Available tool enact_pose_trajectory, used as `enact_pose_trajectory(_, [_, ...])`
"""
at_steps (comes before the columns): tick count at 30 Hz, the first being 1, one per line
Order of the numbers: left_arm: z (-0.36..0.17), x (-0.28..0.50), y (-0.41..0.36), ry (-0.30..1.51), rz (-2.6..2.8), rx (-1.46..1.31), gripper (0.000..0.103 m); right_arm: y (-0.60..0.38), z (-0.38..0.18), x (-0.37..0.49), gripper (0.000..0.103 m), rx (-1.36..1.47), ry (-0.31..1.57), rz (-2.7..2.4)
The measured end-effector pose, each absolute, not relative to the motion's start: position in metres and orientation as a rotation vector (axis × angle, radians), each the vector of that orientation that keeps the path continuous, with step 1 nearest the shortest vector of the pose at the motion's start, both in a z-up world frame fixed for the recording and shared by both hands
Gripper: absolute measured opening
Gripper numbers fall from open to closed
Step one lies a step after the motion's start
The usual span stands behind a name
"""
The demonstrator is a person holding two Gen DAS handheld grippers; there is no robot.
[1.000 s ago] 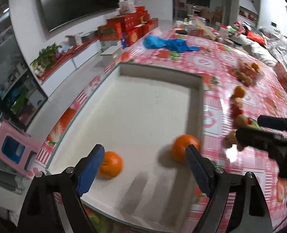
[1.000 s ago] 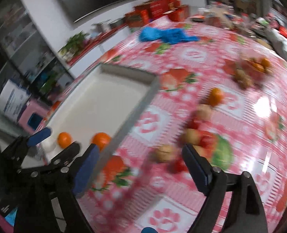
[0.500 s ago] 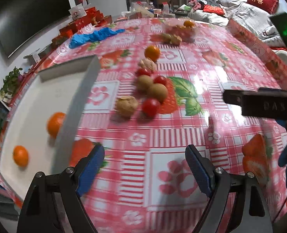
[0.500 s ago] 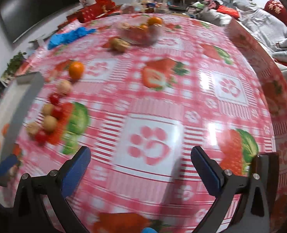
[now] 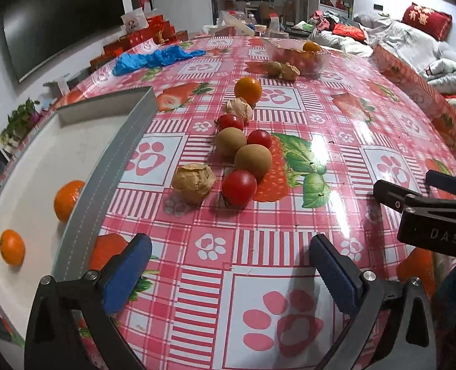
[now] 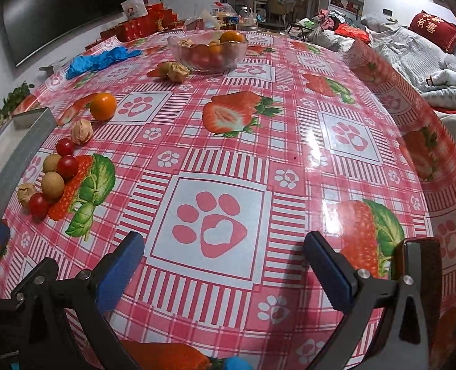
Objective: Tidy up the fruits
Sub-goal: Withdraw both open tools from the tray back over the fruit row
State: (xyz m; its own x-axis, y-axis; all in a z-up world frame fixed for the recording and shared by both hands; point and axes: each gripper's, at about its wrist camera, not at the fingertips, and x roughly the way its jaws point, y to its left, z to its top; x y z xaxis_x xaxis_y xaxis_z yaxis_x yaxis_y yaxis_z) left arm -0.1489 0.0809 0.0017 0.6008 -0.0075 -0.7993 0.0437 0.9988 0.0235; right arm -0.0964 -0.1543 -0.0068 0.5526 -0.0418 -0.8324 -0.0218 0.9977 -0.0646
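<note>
Left to right: two round orange tangerines (image 5: 12, 247) lay in the white rectangular tray (image 5: 36, 166). Both views had swung from that tray to the loose fruit cluster (image 5: 237, 157) on the red checked counter (image 5: 258, 246). The left gripper (image 5: 229, 260), empty, was opening; the right gripper (image 6: 223, 260) stood agape, empty. Another pick probably followed.
</note>
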Motion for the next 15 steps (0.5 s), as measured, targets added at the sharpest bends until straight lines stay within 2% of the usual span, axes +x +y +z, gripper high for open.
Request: enact_pose_trajectory(15, [-0.0006, -0.1474, 0.0841, 0.935, -0.041, 0.011, 0.103, -0.1537, -0.0071, -0.0950, 0.103, -0.069, 0.982, -0.016])
